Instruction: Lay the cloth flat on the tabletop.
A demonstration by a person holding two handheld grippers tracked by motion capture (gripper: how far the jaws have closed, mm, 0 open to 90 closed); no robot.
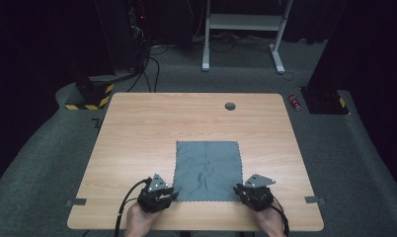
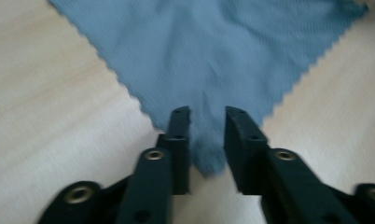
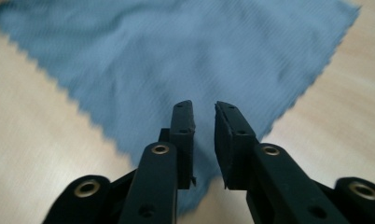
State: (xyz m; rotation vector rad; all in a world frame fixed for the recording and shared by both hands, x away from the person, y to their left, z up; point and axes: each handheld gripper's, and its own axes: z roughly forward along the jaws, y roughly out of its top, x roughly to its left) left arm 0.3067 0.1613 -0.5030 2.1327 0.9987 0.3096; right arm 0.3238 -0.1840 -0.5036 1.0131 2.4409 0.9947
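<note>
A thin grey-blue square cloth with pinked, zigzag edges [image 1: 208, 170] lies flat on the light wooden table [image 1: 137, 133], toward the near edge and a little right of centre, with a few soft creases running through its middle. It looks light and limp, the sort of fabric that sags and folds as soon as it is lifted and slides easily over the smooth wood. I judge the corners the best places to take hold, since a pinch there gathers little material and keeps the sheet spread.

The left gripper [image 1: 173, 193] sits at the cloth's 7 o'clock corner. In the left gripper view [image 2: 207, 114] its jaws stand apart with that corner lying loose in the gap, the pads not pressing on it. The right gripper [image 1: 238, 188] sits at the 5 o'clock corner. In the right gripper view [image 3: 204, 108] its jaws are narrowly parted above the fabric, a slim gap showing between them, and nothing is pinched.
</note>
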